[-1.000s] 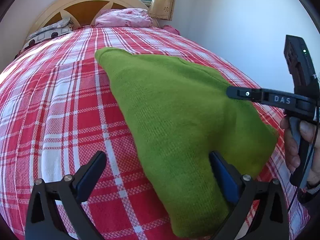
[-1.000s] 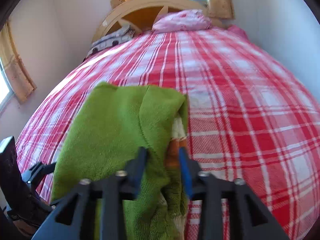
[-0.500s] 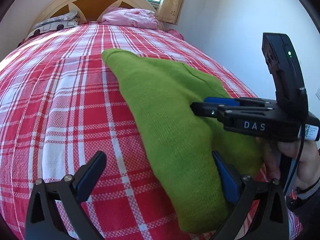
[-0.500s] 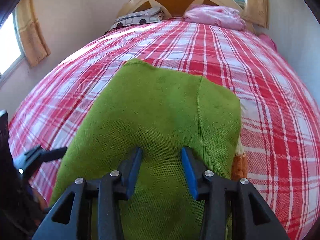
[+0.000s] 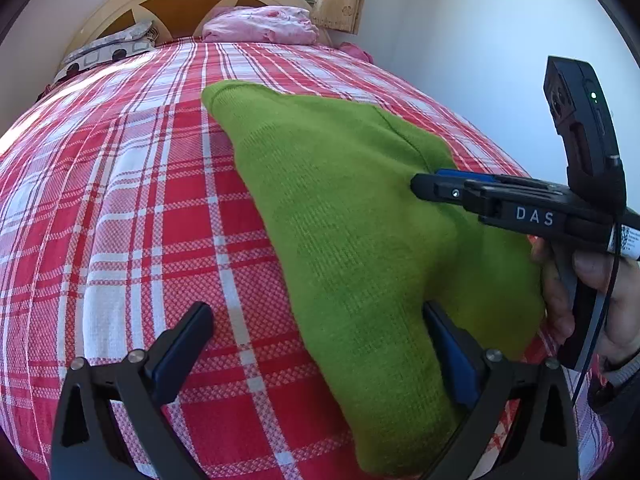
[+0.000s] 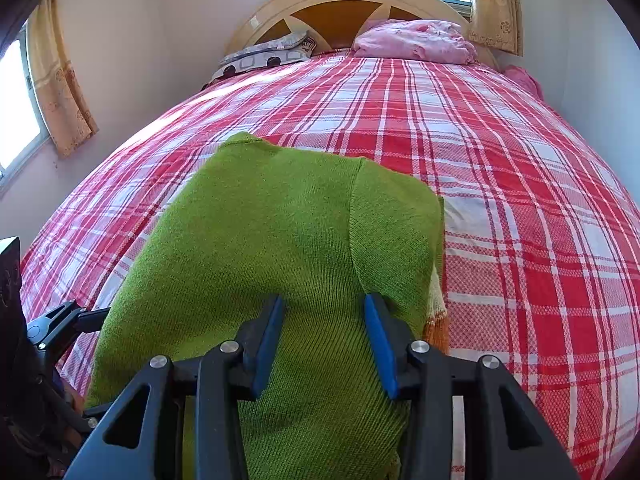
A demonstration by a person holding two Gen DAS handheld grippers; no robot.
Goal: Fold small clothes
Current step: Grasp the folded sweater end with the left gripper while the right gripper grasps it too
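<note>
A folded green knitted garment [image 6: 280, 240] is spread on the red-checked bed [image 6: 520, 200] toward its foot edge. The left gripper [image 5: 316, 344] is held released; the right gripper [image 6: 324, 340] appears parted, pads seemingly resting on the knit.

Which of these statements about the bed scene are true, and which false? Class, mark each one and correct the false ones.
1. The green sweater lies on a red and white checked bedspread. True.
2. The left gripper is clamped shut on the sweater. False: its jaws stand wide apart.
3. A pink pillow lies at the headboard. True.
4. The right gripper hangs over bare bedspread. False: it is over the sweater.
</note>
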